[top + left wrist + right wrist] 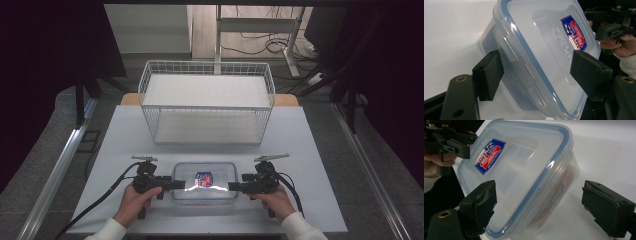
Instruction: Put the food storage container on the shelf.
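A clear plastic container (215, 172) with a blue-sealed lid and a red-and-blue label lies at the front middle of the white table (300, 150). My left gripper (176, 184) is at its left end. In the left gripper view the container (536, 37) sits between the jaws of the left gripper (535, 55). One pad (490, 75) lies against the side latch and the other stands a little off the lid. My right gripper (232, 186) is at the right end. The right gripper (538, 186) is wide open around the container's (524, 170) corner, with one jaw over bare table.
A white wire basket shelf (207, 107) with two levels stands at the back of the table, open toward me. Cables trail from both grippers toward the table's front edge. Dark floor and desk legs lie beyond the table.
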Motion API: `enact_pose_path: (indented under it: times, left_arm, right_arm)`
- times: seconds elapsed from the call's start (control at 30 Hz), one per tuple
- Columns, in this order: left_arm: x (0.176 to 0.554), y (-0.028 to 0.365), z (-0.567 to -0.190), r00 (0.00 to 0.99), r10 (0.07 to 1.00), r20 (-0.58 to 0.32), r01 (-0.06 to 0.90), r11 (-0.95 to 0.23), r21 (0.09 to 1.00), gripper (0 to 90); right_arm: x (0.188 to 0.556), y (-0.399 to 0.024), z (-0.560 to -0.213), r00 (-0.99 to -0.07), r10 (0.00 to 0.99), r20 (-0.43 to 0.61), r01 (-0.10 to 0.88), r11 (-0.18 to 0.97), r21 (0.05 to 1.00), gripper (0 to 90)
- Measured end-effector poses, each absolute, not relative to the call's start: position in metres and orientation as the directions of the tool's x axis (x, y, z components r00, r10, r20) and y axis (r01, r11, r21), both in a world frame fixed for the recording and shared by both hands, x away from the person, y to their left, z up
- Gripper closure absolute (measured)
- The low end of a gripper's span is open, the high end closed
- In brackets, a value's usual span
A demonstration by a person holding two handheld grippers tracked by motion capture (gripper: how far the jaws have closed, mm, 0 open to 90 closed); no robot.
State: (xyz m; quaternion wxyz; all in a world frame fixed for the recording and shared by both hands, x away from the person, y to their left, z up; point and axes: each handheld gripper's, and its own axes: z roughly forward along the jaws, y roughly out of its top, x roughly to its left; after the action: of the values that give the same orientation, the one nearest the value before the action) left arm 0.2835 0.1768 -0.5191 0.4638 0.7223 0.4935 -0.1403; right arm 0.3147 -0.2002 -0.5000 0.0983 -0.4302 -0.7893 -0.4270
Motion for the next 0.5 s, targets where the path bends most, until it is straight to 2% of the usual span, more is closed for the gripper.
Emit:
enact_pose_path:
  times: [0.33, 0.5]
  left_arm:
    - [0.284, 0.178, -0.519, 0.467, 0.579, -0.668, 0.847, -0.076, 0.526, 29.2]
    - [0.284, 0.178, -0.519, 0.457, 0.584, -0.671, 0.851, -0.068, 0.520, 29.6]
  right_arm:
    - [0.327, -0.192, -0.510, -0.553, 0.557, 0.620, 0.820, 0.230, 0.525, 14.5]
    - [0.328, -0.189, -0.510, -0.528, 0.553, 0.645, 0.839, 0.221, 0.497, 19.1]
